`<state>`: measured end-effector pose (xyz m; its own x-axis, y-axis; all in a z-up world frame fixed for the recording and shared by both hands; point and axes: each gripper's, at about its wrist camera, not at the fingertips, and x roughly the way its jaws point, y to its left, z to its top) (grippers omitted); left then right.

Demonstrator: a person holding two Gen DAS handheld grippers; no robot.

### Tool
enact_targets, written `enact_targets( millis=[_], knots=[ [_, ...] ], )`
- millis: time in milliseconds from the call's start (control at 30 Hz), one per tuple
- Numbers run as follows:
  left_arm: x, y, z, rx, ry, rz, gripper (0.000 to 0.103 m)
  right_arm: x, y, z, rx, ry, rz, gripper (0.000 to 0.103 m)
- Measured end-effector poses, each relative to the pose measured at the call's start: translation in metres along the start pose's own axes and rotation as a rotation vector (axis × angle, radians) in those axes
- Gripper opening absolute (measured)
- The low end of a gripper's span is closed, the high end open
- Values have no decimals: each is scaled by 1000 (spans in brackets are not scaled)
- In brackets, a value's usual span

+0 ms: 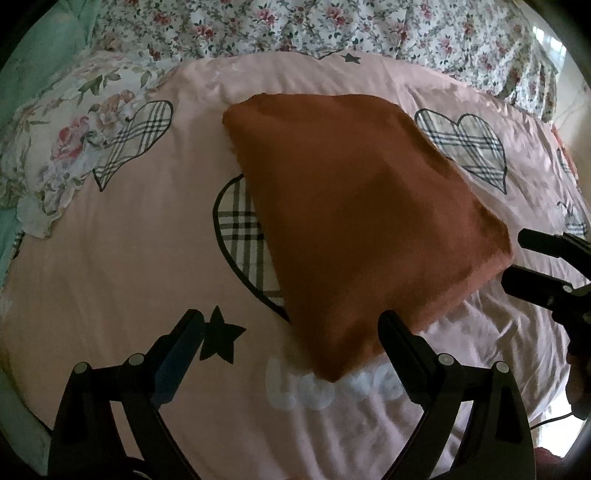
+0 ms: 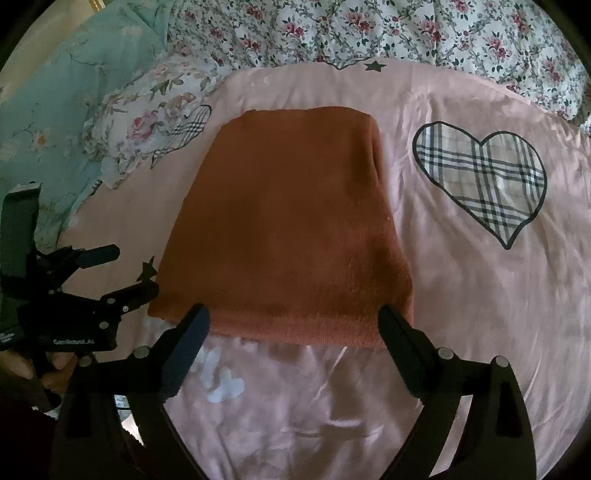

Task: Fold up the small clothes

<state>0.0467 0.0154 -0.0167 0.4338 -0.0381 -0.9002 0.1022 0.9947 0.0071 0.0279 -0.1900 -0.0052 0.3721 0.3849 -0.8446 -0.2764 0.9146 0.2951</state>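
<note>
Pink sheet (image 2: 461, 280) w/ plaid hearts covers the bed; floral quilt (image 2: 369, 33) bunched along the far edge, floral pillow (image 1: 55, 147) and teal bedding (image 2: 55, 110) far left. That leaves a flat patch mid-bed, prob. why the work sits there.

Rust cloth (image 2: 284, 229) lies flat on the sheet as a neat block w/ squared edges and a thick rolled side on the right, so it reads as layers stacked, fold likely done or nearly done.

Left gripper (image 1: 291, 328) is spread wide, nothing in it. Cloth's near corner pokes in between its fingers but looks to lie below them, no pinch. Right gripper (image 2: 295, 317) is also splayed and empty; cloth's near hem runs just past its tips, spanning the gap, pads not pressing it. Each sits at a near corner or edge of the cloth, pointing steeply down. Both look let go, prob. so the block can settle w/o being dragged.
</note>
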Motion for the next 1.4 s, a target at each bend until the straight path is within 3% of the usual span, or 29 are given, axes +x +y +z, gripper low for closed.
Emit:
enact_targets(
  millis=[1400],
  knots=[
    [11,-3,48,-29,-26,18,96,23,-3,50,-32,3,16,96]
  ],
)
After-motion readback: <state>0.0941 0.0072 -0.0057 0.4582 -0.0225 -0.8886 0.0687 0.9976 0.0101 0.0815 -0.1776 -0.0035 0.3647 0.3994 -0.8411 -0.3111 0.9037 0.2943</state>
